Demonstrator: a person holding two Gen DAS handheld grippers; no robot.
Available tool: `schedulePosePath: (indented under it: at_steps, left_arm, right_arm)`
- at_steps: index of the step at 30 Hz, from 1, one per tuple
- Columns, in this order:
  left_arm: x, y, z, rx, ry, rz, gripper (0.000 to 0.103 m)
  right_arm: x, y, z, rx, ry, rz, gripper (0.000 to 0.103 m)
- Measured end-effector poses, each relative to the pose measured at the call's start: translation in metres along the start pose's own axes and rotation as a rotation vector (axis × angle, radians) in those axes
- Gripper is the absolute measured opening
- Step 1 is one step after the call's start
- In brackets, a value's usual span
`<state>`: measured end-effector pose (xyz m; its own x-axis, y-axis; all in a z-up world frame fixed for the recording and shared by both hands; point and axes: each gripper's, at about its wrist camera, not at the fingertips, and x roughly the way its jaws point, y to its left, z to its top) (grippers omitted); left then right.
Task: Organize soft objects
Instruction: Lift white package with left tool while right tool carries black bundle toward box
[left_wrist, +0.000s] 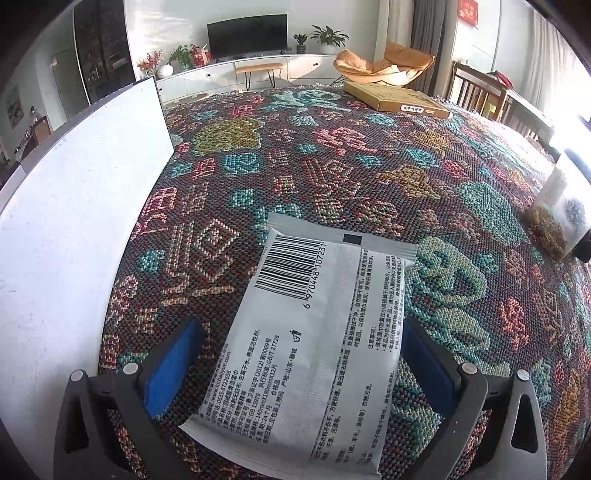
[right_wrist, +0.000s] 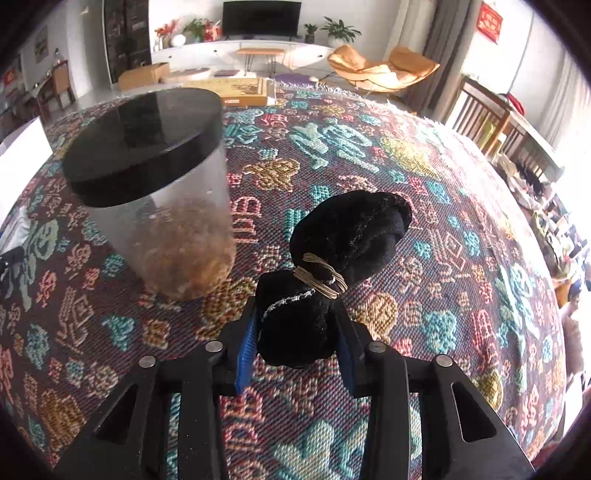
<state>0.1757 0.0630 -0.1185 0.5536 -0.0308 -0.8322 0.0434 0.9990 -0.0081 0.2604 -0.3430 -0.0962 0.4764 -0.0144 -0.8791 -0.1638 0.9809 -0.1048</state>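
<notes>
Left wrist view: the left gripper (left_wrist: 295, 369) has its jaws spread, a white wipes packet (left_wrist: 314, 343) lying between them on the patterned surface (left_wrist: 332, 166), touching the right pad.

Right wrist view: the right gripper (right_wrist: 297, 345) jaws pinch a black velvet pouch (right_wrist: 332, 273); a lidded jar (right_wrist: 159, 192) stands ahead-left.

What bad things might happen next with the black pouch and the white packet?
1. The right tool pinches only the lower end of the black pouch; its tied top flops forward, so it might sag or slip out.
2. The jar with the black lid stands close beside the pouch; a leftward swing might knock it over.
3. The left tool is open around the white packet, which lies askew; closing might crumple it or catch only a corner.
</notes>
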Motion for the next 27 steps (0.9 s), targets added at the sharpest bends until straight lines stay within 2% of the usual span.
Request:
schedulePosePath:
  at_steps: [1, 3, 5, 8, 12, 14, 15, 16, 18, 22, 25, 27]
  left_arm:
    - [0.001, 0.0, 0.002, 0.015, 0.026, -0.01, 0.103]
    - [0.0, 0.001, 0.004, 0.036, 0.09, -0.024, 0.103]
    - [0.0, 0.0, 0.007, 0.04, 0.151, -0.027, 0.103]
    - [0.001, -0.004, 0.008, 0.051, 0.201, -0.031, 0.103]
    - [0.001, -0.008, 0.01, 0.068, 0.198, -0.034, 0.103]
    - [-0.001, -0.006, 0.009, 0.053, 0.174, -0.055, 0.094]
    - [-0.004, -0.004, 0.01, 0.046, 0.142, -0.038, 0.074]
    - [-0.008, -0.001, 0.012, 0.033, 0.118, -0.046, 0.068]
    - [-0.013, 0.008, 0.014, -0.032, 0.112, -0.112, 0.066]
    - [-0.044, 0.016, 0.015, -0.114, 0.056, -0.208, 0.066]
    - [-0.088, 0.03, 0.018, -0.173, 0.002, -0.302, 0.066]
    - [-0.121, 0.048, 0.023, -0.191, -0.053, -0.324, 0.066]
  right_arm:
    - [0.006, -0.007, 0.0, 0.025, 0.038, 0.014, 0.065]
    - [0.006, -0.015, 0.0, 0.084, 0.059, 0.044, 0.066]
    - [0.001, -0.023, -0.002, 0.161, 0.061, 0.082, 0.073]
    - [-0.001, -0.036, -0.008, 0.299, 0.06, 0.155, 0.074]
    - [0.005, -0.057, -0.009, 0.467, 0.038, 0.186, 0.072]
    - [0.006, -0.058, -0.004, 0.454, 0.059, 0.135, 0.032]
    - [0.007, -0.056, 0.0, 0.46, 0.064, 0.132, 0.032]
    - [0.003, -0.055, 0.001, 0.461, 0.065, 0.118, 0.032]
    - [-0.012, -0.051, 0.004, 0.418, 0.028, 0.056, 0.031]
    - [-0.079, -0.035, 0.014, 0.263, -0.119, -0.082, 0.031]
    - [-0.135, 0.002, 0.031, 0.115, -0.204, -0.08, 0.031]
    - [-0.168, 0.042, 0.043, 0.021, -0.244, -0.017, 0.031]
